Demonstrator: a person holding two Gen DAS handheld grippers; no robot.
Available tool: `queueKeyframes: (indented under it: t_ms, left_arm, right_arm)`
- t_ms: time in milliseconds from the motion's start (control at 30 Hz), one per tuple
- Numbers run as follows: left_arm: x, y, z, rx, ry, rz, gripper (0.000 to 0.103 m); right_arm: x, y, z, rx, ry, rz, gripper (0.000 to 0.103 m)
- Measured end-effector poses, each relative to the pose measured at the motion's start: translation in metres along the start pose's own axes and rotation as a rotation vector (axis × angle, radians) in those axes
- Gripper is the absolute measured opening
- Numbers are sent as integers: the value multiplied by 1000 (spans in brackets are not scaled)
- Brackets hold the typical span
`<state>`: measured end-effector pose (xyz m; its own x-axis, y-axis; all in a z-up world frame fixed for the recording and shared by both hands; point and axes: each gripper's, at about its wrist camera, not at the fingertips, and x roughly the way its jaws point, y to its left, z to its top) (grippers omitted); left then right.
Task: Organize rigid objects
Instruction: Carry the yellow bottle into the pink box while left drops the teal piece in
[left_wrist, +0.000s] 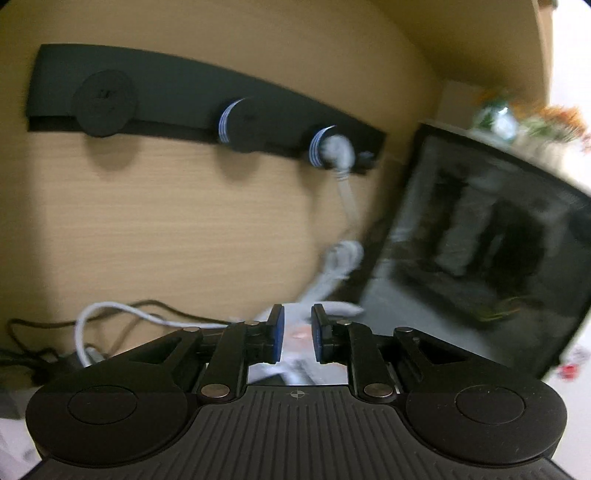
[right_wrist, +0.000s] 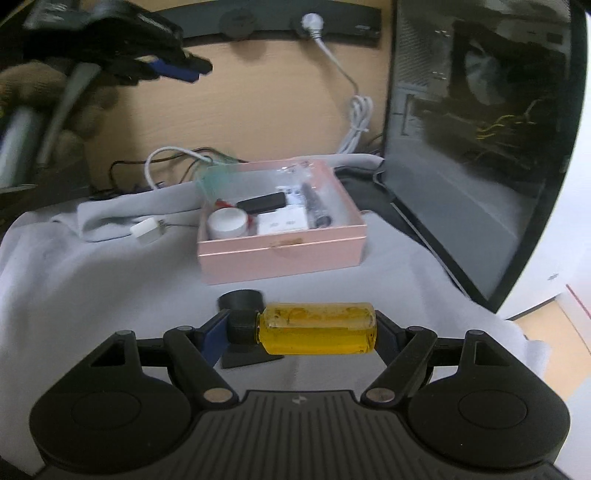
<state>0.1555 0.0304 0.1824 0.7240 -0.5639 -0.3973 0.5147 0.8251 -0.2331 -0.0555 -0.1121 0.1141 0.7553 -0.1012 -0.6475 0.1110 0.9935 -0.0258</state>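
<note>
Across the worktop lies a grey cloth (right_wrist: 92, 288), backed by a wooden wall (left_wrist: 166, 221) with one black socket strip (left_wrist: 177, 88). One pink box (right_wrist: 282, 254) sits mid-cloth. Right gripper (right_wrist: 301, 330) fingers clamp one yellow bottle (right_wrist: 317, 328) sideways; left gripper (left_wrist: 297, 338) fingers stand slightly apart, raised and holding nothing

- Small clear plastic bottle w/ yellow liquid, black ribbed screw cap (right_wrist: 317, 328): lying horizontal, cap to the left, clamped end-to-end, above grey cloth.
- Open pink rectangular box (right_wrist: 282, 254): on cloth just behind the bottle, holds white round jar (right_wrist: 226, 222), black flat case (right_wrist: 262, 202), black pen (right_wrist: 316, 206).
</note>
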Motion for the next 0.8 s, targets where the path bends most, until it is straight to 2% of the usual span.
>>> queueKeyframes:
  t_ms: [167,267,367,500,567,667,800]
  left_arm:
    - [-12,32,-42,-39,74,43,17]
    - [-35,52,-85,-46,132,100,17]
    - [-52,71,-126,-116,210,181,17]
    - [-62,86,-173,-175,320,318,17]
    - [-69,93,-185,-183,341,366,17]
    - [-74,103,-185,-218,313,398,17]
    - [-60,110,-158,-167,243,371,17]
  right_arm:
    - [12,-19,8,19,25,-16,78]
    - [27,-32,28,29,32,8,78]
    - [46,-38,68,14,-5,43,78]
    - [72,-32,134,-8,-130,101,79]
    - [87,-21,157,-46,-180,95,81]
    - [108,2,173,-129,-154,58,81]
    - [114,15,156,-136,-68,174,81]
